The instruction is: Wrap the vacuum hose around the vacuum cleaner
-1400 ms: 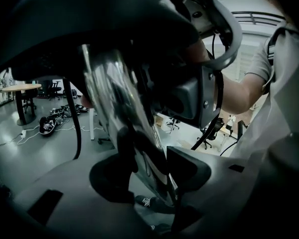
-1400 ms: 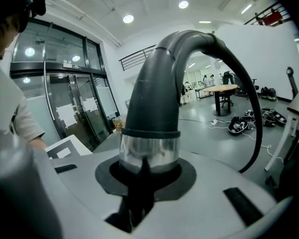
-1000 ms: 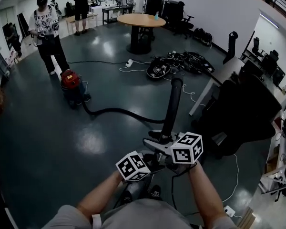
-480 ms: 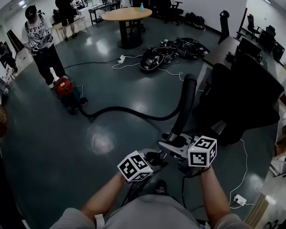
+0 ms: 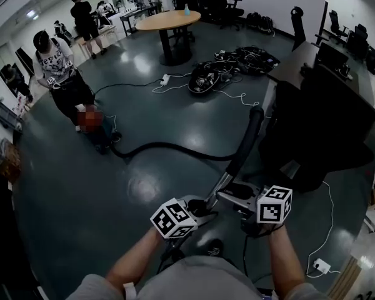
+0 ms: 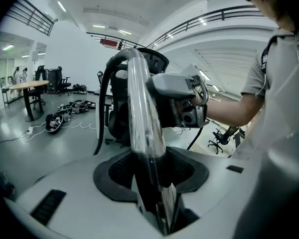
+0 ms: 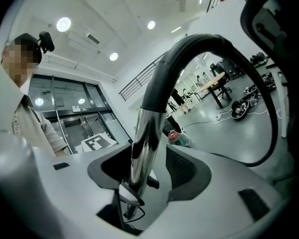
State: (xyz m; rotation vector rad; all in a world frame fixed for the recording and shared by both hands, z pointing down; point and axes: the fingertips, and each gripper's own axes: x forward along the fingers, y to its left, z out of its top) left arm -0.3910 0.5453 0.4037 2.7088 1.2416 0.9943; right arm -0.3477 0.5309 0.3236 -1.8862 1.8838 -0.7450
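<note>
The red vacuum cleaner [image 5: 100, 133] stands on the dark floor at the left, small in the right gripper view [image 7: 175, 137]. Its black hose [image 5: 175, 147] runs across the floor, rises in a thick cuff [image 5: 247, 139] and ends in a shiny metal tube [image 5: 222, 183]. My left gripper [image 5: 203, 206] is shut on the tube [image 6: 139, 108], low on its length. My right gripper [image 5: 228, 195] has the same tube [image 7: 142, 148] between its jaws. Those jaws have just been opening; the tube leans on one pad, with a gap at the other.
A person [image 5: 56, 74] stands right behind the vacuum. A black office chair [image 5: 319, 136] is close on the right. A round table [image 5: 169, 22] and a heap of cables [image 5: 228, 67] lie further off. A power strip [image 5: 319, 266] sits on the floor near my right.
In the head view both grippers have moved right and a little lower with the tube. The hose's raised bend has shifted right too. The right gripper's cube has rolled.
</note>
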